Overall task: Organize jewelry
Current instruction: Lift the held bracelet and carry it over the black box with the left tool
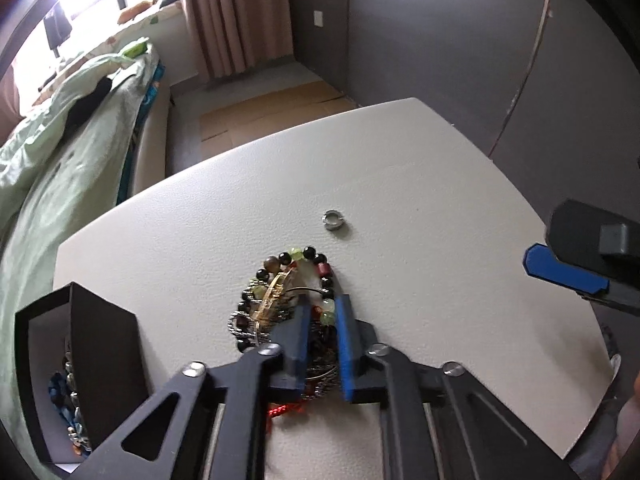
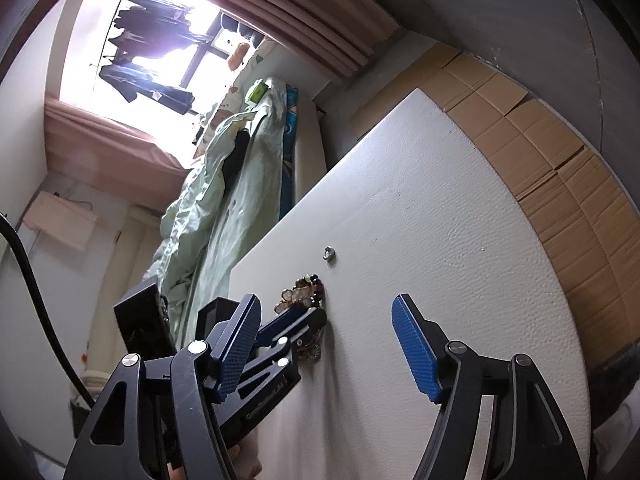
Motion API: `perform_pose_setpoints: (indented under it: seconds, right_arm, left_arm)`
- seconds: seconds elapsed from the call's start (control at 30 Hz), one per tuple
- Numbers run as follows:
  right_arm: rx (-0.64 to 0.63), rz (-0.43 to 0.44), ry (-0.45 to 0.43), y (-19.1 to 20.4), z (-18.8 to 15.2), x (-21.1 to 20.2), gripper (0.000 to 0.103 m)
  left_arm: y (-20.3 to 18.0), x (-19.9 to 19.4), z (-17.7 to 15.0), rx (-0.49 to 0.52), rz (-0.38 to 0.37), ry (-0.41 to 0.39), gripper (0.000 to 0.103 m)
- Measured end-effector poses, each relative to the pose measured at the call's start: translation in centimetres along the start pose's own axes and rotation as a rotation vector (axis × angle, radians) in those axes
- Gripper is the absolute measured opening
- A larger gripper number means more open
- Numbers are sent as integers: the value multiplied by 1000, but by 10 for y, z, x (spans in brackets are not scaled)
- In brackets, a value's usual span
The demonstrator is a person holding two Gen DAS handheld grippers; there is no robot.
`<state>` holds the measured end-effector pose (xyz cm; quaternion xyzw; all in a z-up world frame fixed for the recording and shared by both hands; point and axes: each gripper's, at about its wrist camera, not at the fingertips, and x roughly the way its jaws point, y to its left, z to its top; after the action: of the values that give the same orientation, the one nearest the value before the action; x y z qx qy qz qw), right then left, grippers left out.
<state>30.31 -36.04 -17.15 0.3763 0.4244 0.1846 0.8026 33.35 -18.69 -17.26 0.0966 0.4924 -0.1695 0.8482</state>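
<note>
Two grippers seen: left gripper [image 1: 322, 320] fingers pinched on jewelry pile [image 1: 288, 292]; right gripper [image 2: 332, 344] fingers spread, empty. Slow lift advised toward black box [image 1: 76, 364]; snagged strands to be watched.

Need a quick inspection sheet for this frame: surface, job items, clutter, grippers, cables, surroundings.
Surface: white table, textured top, mostly bare.
Job's things: tangled jewelry pile of beaded bracelets and chains; silver ring lying apart, beyond the pile; black box at the table's edge, open, beads inside.
Clutter: nothing seen.
Grippers: left gripper closed on the jewelry pile; right gripper open, empty, over bare table.
Cables: black cable at the right wrist view's edge, off the table.
Surroundings: bed with green quilt, pink curtains, flattened cardboard on the floor.
</note>
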Motion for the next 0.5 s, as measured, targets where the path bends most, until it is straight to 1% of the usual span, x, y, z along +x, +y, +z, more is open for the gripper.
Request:
perform_pose_setpoints:
  seconds: [0.1, 0.3, 0.5]
  right_arm:
    - [-2, -2, 4, 0, -1, 1, 70]
    - [-10, -2, 11, 2, -1, 1, 70]
    - [-27, 0, 26, 7, -2, 6, 70]
  left_arm:
    - [6, -2, 2, -20, -25, 13, 8]
    - [17, -31, 7, -49, -60, -51, 8]
    - [35, -60, 14, -93, -69, -109, 8]
